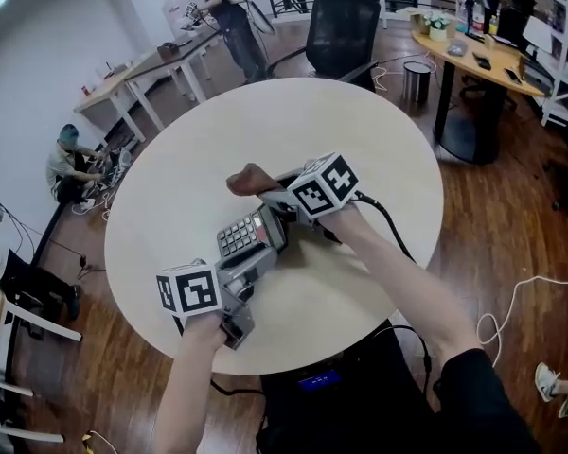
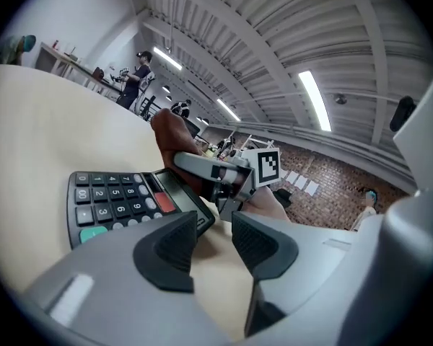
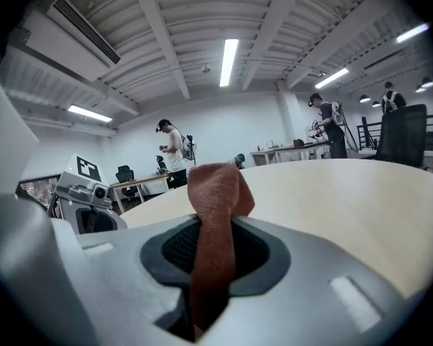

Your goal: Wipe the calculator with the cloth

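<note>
The calculator (image 1: 249, 233) mid-picture likely needs more wiping: the right claw (image 3: 215, 254) pinches the cloth (image 3: 216, 186) just above its top, and the left claw (image 2: 215, 233) is spread, holding nothing.

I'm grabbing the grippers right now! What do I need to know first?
Left gripper: jaws apart with nothing between them, right beside the calculator's near corner.
Right gripper: shut on the brown cloth, at the calculator's display end.
Things: the calculator lies keys-up in the middle of the round table.
Done: the cloth is gripped. The pictures don't show how much has been wiped.
Left: probably steady the calculator, then rub the cloth over its keys and display.
</note>
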`<state>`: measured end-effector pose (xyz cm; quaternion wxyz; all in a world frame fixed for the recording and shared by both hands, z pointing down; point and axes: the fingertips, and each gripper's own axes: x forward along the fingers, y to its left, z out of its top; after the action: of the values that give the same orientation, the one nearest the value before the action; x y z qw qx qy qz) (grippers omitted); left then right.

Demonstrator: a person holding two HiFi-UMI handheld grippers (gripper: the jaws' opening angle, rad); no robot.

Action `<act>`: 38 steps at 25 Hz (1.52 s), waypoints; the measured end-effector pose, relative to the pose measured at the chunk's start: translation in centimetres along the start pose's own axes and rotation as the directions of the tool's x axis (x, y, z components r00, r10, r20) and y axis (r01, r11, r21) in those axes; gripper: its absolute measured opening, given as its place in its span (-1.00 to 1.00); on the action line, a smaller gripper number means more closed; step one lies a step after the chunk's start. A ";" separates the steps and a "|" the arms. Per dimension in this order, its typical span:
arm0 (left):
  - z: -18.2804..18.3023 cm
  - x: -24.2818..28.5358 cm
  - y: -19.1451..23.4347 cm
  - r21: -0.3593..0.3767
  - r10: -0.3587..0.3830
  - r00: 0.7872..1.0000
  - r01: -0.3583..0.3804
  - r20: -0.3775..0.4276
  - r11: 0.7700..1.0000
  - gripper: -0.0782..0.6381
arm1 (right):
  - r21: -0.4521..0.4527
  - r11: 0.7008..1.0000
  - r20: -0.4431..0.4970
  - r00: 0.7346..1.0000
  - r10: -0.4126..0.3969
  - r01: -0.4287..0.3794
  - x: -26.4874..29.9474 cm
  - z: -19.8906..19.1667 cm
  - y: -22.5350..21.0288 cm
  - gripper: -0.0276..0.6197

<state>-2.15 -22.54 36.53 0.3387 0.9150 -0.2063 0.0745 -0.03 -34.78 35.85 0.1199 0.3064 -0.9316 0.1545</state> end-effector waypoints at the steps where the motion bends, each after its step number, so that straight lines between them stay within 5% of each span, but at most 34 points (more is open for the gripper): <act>1: -0.1 0.0 0.0 -0.007 -0.004 1.000 0.004 0.003 1.000 -0.40 | 0.006 1.000 -0.009 1.000 0.007 -0.007 0.0 -0.3 0.3 -0.65; 12: 0.6 -0.4 0.3 -0.025 -0.015 0.999 0.016 0.042 1.000 -0.40 | 0.125 0.974 0.036 0.982 0.185 -0.188 -6.3 -4.3 7.5 -0.65; 17: 0.6 -0.7 0.4 -0.032 -0.029 0.998 0.030 0.051 0.999 -0.40 | 0.082 0.948 -0.076 0.947 0.312 -0.306 -7.1 -5.9 10.9 -0.65; 20: -0.1 -0.9 0.1 -0.003 -0.020 1.000 0.020 -0.001 1.000 -0.44 | 0.048 0.972 0.018 0.973 0.230 -0.230 -7.3 -2.9 7.3 -0.65; 23: -0.3 -0.8 0.2 0.005 0.005 0.999 -0.005 -0.035 1.000 -0.44 | 0.059 0.996 0.122 0.991 0.052 -0.060 -6.1 0.8 0.9 -0.65; 26: 0.4 -0.6 1.2 0.024 0.087 0.996 -0.086 -0.005 0.996 -0.44 | 0.079 0.997 0.102 0.995 -0.020 0.012 -2.6 1.8 -2.8 -0.65; 30: 2.1 -1.7 4.4 0.073 0.228 0.970 -0.235 0.087 0.969 -0.44 | 0.051 0.998 -0.047 0.998 0.030 -0.027 1.9 -0.3 -2.4 -0.65; 35: 5.2 -2.4 8.4 0.043 0.263 0.956 -0.270 0.131 0.962 -0.44 | 0.097 0.991 -0.073 0.992 0.102 -0.095 0.5 -1.5 -0.5 -0.66; 38: 7.7 -3.4 10.9 0.039 0.245 0.948 -0.258 0.204 0.965 -0.44 | 0.110 0.972 -0.066 0.975 0.214 -0.206 -0.9 -2.6 4.2 -0.65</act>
<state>-9.93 -33.94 36.14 0.2741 0.8947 -0.3511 0.0324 -1.59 -30.14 37.05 0.1232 0.2055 -0.9443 0.2257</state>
